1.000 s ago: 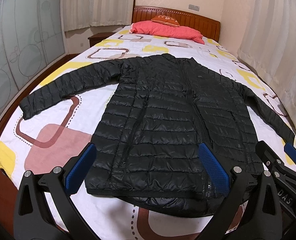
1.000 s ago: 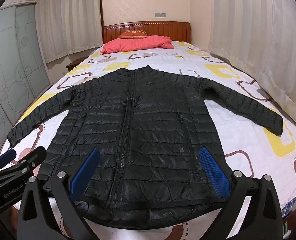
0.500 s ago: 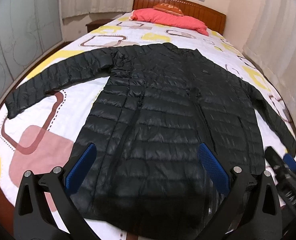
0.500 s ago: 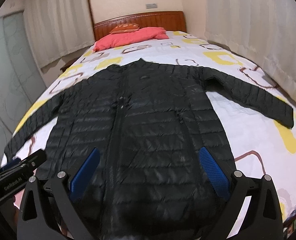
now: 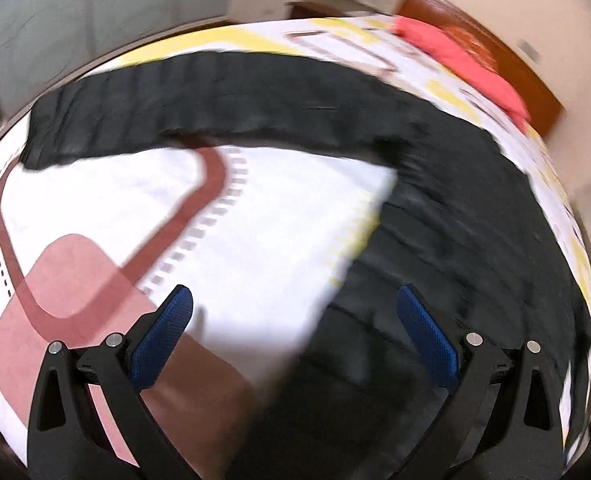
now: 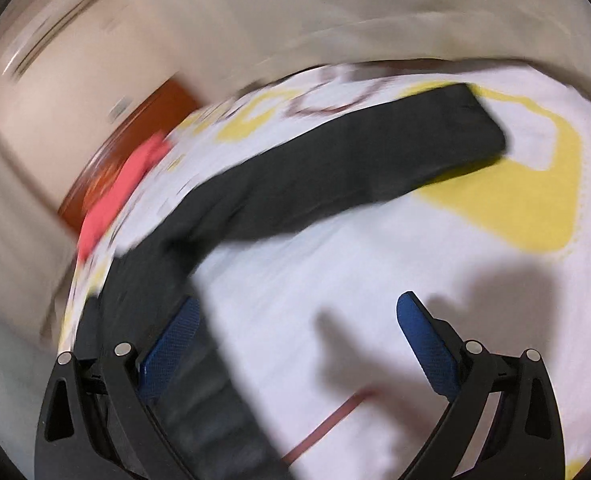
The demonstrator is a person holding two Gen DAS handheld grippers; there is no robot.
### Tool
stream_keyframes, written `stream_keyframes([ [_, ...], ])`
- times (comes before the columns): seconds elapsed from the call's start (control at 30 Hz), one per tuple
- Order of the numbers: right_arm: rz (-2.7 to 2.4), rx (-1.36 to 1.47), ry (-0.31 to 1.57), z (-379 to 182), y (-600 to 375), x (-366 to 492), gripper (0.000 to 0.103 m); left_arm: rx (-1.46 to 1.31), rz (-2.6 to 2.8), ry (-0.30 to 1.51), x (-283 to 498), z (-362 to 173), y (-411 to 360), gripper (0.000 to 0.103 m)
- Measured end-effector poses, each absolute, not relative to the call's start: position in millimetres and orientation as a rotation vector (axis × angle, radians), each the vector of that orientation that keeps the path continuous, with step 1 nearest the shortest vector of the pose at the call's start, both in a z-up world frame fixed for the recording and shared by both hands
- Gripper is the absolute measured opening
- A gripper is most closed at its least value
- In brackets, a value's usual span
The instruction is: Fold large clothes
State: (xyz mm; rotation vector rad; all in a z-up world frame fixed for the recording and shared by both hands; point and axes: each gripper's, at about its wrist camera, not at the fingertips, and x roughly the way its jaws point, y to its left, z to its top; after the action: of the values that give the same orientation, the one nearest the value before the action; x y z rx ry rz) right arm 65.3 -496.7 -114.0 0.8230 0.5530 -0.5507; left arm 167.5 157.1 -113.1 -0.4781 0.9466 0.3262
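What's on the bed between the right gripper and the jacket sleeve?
Only bare bedsheet lies between the right gripper and the sleeve, with gripper shadows on it, as the right wrist view shows.

A: What is changed since a second ago?
B: The left gripper (image 5: 295, 332) is swung out over the jacket's (image 5: 435, 208) left sleeve (image 5: 183, 104); the right gripper (image 6: 299, 336) is swung toward the right sleeve (image 6: 375, 164).
A: And the jaws?
B: Both are kept spread, nothing gripped.

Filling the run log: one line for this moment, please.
black quilted puffer jacket: spread flat on patterned bedsheet | left gripper: open, holding nothing | right gripper: open, holding nothing | views motion-blurred
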Motion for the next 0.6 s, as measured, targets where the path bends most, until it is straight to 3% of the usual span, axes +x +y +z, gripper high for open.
stream_keyframes([
  [0.07,-0.588,0.896,0.503,-123,-528,59,0.088,-0.505,0.374,0.937,168,-120,175,0.101],
  [0.1,-0.601,0.921,0.490,-126,-538,58,0.075,-0.517,0.408,0.923,166,-123,184,0.101],
  [0.13,-0.617,0.961,0.475,-132,-553,55,0.070,-0.522,0.436,0.911,164,-124,189,0.101],
  [0.37,-0.614,1.142,0.297,-161,-602,45,0.070,-0.646,0.512,0.821,158,-136,221,0.101],
  [0.6,-0.679,1.105,0.190,-162,-623,47,0.069,-0.621,0.549,0.788,171,-138,226,0.101],
])
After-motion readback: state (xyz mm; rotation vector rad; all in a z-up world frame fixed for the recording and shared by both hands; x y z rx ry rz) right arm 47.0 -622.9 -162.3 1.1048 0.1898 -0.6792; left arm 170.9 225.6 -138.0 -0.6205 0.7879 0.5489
